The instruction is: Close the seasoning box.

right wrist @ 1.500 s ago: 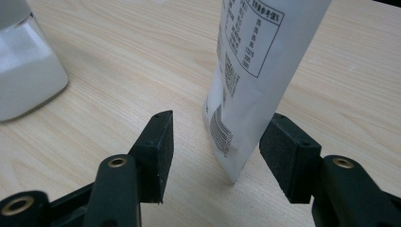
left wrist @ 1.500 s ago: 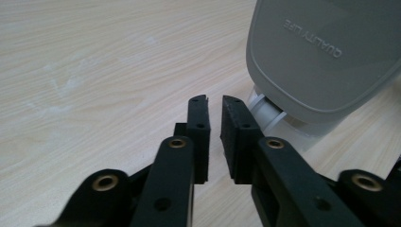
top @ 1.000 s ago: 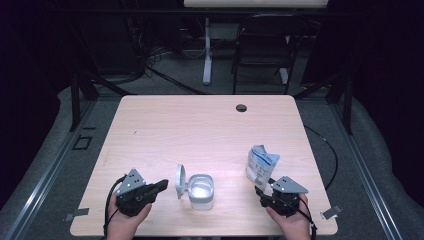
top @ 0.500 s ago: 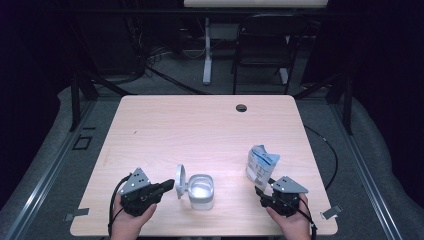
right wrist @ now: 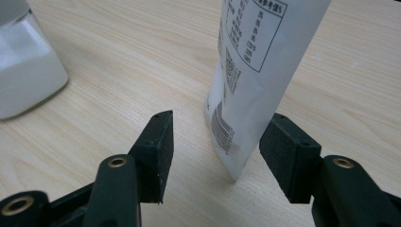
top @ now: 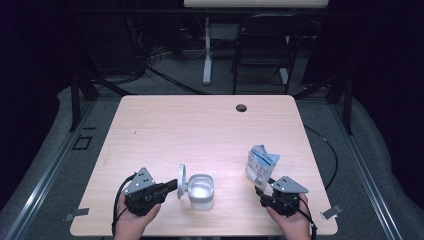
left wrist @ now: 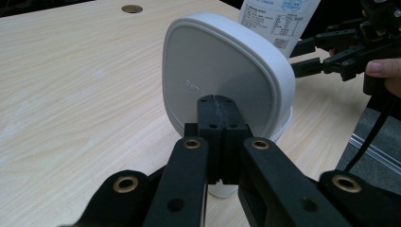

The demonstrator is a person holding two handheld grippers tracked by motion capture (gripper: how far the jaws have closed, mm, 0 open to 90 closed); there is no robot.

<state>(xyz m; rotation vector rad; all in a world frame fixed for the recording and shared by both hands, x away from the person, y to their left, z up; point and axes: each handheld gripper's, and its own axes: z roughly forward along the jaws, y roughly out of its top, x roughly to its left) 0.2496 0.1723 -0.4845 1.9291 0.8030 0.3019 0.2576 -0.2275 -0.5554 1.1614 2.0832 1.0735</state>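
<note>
Near the front edge of the wooden table, the left gripper points at a white lid that stands on edge against a clear jar. Its jaws are pressed together just at the lid's lower face; whether they pinch its rim I cannot tell, since the lid's bottom edge is hidden behind them in the left gripper view. The jar's base is mostly hidden there too. To the right, the right gripper has its jaws spread apart on either side of a white printed pouch, neither clearly touching it. The pouch's top is cut off in the right gripper view, and its print is too small to read.
</note>
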